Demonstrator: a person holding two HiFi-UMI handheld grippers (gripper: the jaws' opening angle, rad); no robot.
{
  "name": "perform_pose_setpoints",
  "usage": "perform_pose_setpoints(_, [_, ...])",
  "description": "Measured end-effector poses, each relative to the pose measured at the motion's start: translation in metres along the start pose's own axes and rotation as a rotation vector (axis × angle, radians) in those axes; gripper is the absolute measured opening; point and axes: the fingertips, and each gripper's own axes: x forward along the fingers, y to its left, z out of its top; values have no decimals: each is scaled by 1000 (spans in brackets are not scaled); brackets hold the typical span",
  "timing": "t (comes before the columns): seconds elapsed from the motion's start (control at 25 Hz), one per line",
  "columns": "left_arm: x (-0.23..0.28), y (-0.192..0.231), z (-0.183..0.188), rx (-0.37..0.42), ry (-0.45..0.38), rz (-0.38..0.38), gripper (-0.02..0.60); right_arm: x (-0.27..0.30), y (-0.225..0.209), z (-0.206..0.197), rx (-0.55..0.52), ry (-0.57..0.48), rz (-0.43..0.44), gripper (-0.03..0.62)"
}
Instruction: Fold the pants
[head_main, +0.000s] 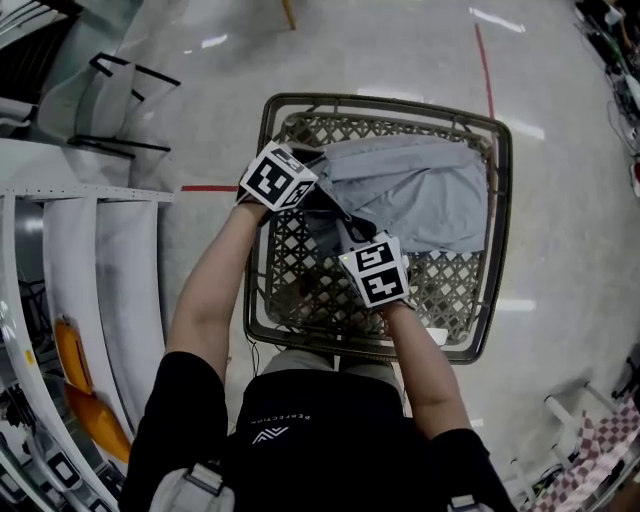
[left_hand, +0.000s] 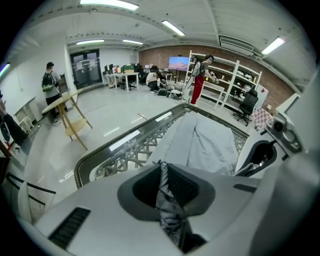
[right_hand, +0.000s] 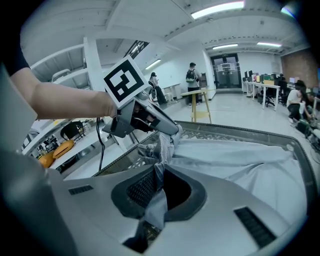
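- The pants, one pair in smooth pale grey cloth, lie rumpled over the 1 o'clock part of the table. Which end is gripped is hard to tell, because the marker cubes cover that edge in the head view.
- There are two tools. The left tool, at 9 o'clock of the cloth, is pinching a bunched fold. The right tool, at 7 o'clock, is pinching another fold.
- There is one table, a rounded square with a dark rim and an open woven lattice top.
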Motion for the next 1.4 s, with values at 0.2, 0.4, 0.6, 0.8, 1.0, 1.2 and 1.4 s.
perform_pose_setpoints(0.2, [20,-17,31,42,13,-38,46,-16,-33,-4,41,-23,-51,44])
perform_pose_setpoints(0.4, [43,-38,61,85,6,-82,46,-36,-67,-8,81,-49,-113,44])
perform_pose_setpoints(0.6, [60,-55,88,122,-9,-119,46,-54,-91,-14,135,-58,-174,44])
perform_pose_setpoints(0.8, [64,-70,112,145,-32,-147,46,-75,-106,-7,160,-96,-247,44])
perform_pose_setpoints(1.0, [98,-96,133,174,-23,-172,46,-90,-137,-34,206,-86,-281,44])
perform_pose_setpoints(1.2, [110,-112,152,194,-35,-196,48,-105,-154,-38,236,-95,-321,44])
perform_pose_setpoints(1.4, [123,-130,170,206,-49,-225,48,-121,-171,-49,268,-93,-367,44])
